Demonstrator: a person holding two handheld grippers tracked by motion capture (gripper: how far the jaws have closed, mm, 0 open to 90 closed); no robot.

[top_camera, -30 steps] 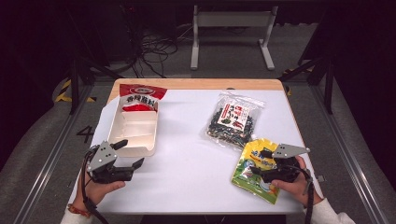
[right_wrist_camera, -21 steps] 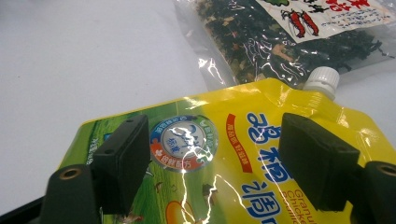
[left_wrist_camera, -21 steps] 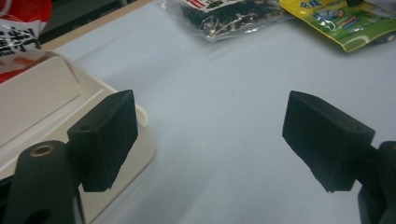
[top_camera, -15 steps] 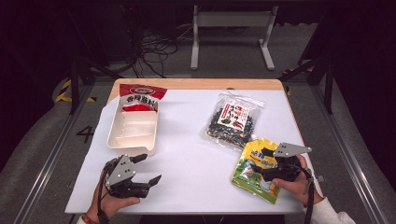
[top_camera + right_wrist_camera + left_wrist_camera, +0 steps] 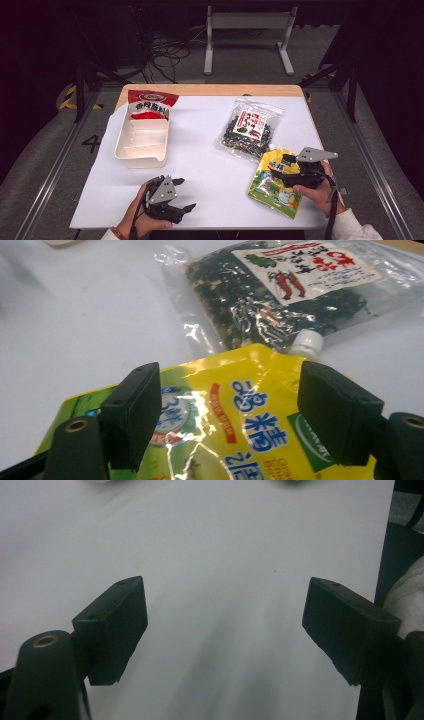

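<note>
White compartmented tray (image 5: 142, 145) at table left, a red-labelled packet (image 5: 147, 104) lying at its far end. Clear bag of dark dried flakes (image 5: 250, 127) at centre right. White sheet (image 5: 210, 170) covers the wooden table (image 5: 210, 90).

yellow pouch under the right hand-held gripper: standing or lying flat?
Lying flat. The yellow pouch rests face-up on the white table, white cap pointing toward the seaweed bag.
</note>
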